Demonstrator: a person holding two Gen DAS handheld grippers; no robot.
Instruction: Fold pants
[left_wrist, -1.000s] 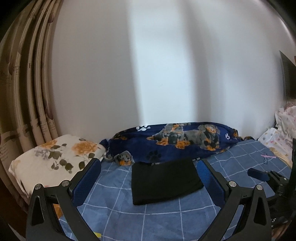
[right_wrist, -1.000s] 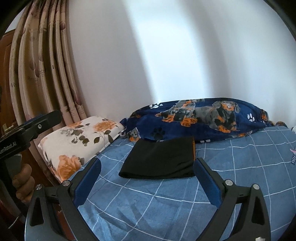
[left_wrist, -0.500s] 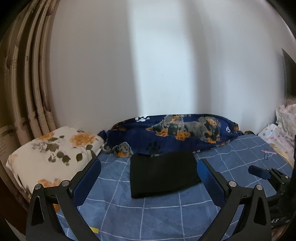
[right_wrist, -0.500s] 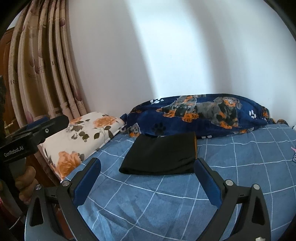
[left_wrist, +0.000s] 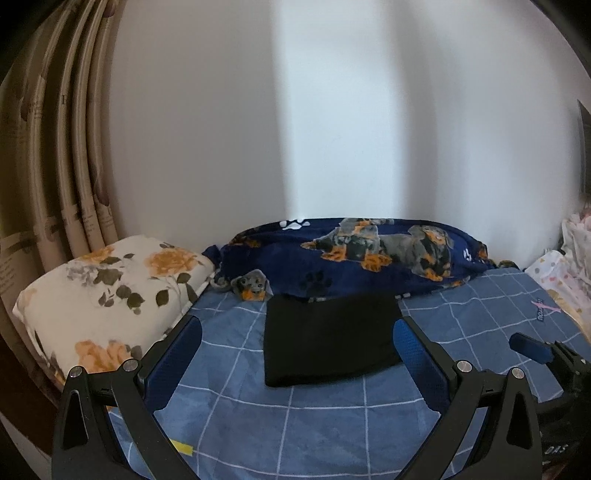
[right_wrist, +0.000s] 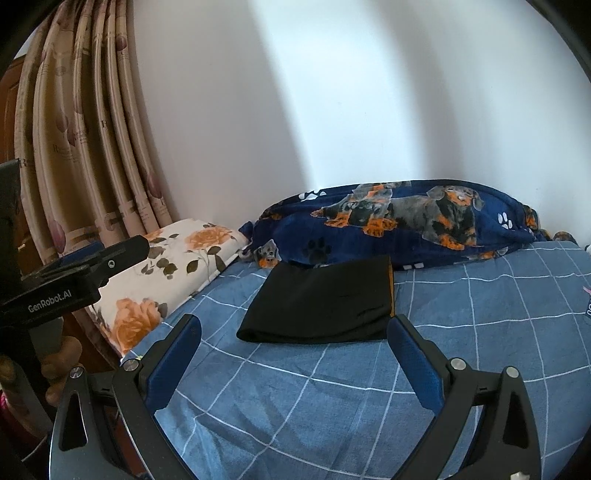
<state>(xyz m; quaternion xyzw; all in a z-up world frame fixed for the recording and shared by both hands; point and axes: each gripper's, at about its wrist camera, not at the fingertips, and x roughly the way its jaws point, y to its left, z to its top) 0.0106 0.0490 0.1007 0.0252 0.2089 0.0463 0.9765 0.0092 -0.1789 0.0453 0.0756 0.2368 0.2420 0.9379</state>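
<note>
Blue checked bedsheet (left_wrist: 332, 417) holds the black pants (left_wrist: 328, 343), folded small just in front of the dog blanket (left_wrist: 354, 262), soft, light and floppy I think, best pinched at an edge, while left gripper (left_wrist: 295, 354) and right gripper (right_wrist: 293, 350) gape wide, holding nothing.

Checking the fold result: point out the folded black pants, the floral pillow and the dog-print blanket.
folded black pants (left_wrist: 328, 338): left wrist view, middle of top layer.
floral pillow (left_wrist: 110, 291): left wrist view, top face.
dog-print blanket (right_wrist: 399, 225): right wrist view, front side.
</note>
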